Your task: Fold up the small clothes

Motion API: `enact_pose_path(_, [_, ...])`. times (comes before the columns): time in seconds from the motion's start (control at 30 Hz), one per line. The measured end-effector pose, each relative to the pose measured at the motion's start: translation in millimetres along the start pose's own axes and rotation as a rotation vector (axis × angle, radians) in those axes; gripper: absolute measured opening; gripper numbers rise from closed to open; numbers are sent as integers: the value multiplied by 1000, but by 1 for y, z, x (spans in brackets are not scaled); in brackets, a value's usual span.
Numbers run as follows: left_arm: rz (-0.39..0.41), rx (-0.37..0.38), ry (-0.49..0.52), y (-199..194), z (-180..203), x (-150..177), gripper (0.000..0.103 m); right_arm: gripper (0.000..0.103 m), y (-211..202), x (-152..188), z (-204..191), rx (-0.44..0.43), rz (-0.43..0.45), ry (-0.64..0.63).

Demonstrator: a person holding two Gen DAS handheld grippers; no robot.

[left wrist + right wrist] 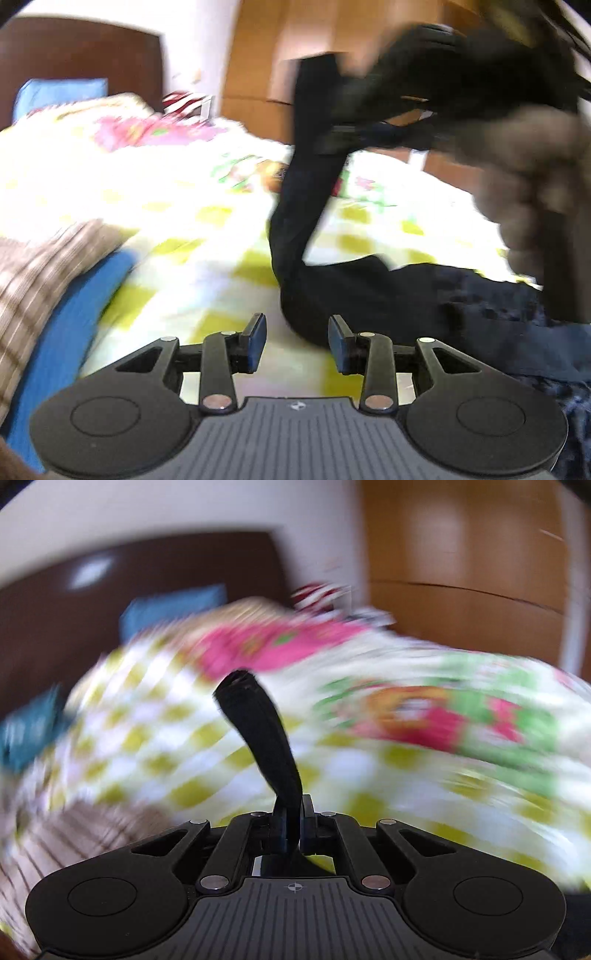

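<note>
Right wrist view: my right gripper [293,819] has its jaws pinched tight on a strip of the dark navy garment [260,734], which sticks up ahead of them over the yellow-checked floral bedspread [406,775]. My left gripper [297,341] has its jaws spread and empty; the garment's bulk [406,295] lies just ahead-right.

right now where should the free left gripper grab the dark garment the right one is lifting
Take the dark garment at the low bend where the hanging strip meets the heap on the bedspread, coming from the left gripper's own side. Its fingers stand apart and empty just short of that fold, while the right gripper pinches the upper end.
</note>
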State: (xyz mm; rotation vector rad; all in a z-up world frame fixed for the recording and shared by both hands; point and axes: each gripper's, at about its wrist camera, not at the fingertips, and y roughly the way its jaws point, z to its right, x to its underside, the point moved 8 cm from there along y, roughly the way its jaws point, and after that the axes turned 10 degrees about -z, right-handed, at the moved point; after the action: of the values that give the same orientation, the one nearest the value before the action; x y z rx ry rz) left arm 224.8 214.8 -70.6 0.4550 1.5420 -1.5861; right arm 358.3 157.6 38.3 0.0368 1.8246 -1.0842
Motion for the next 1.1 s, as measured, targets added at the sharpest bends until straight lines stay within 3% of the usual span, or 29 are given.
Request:
enact_pose_path(0.1, [27,38,98,-4,40,-6,56,4,-70,23,73,64,87,179])
enact_pose_path(0.23, [18,72,241,5,94,-1,57,4,-133,87,159,178,143,367])
enact_pose_path(0.37, [-23,89,372,22,140,15,58,4,-146,168,237,263,111,587])
enact_pose_path(0.5, [-74,75,457,44,173,28,58,4,-146,217,275,281,99,689])
enact_pose_path(0.73, [-83,57,575,50,206,31,60,13,-146,241,285,199,101,724])
enact_pose_path(0.93, [-110,56,590,55,206,29,61,18,-149,241,312,121,185,884])
enact_pose_path(1.03, [-107,66,570,56,205,21,61,8,-157,231,320,128,233,918])
enact_pose_path(1.1, [-73,57,564,51,204,13,61,8,-177,216,311,108,306,864])
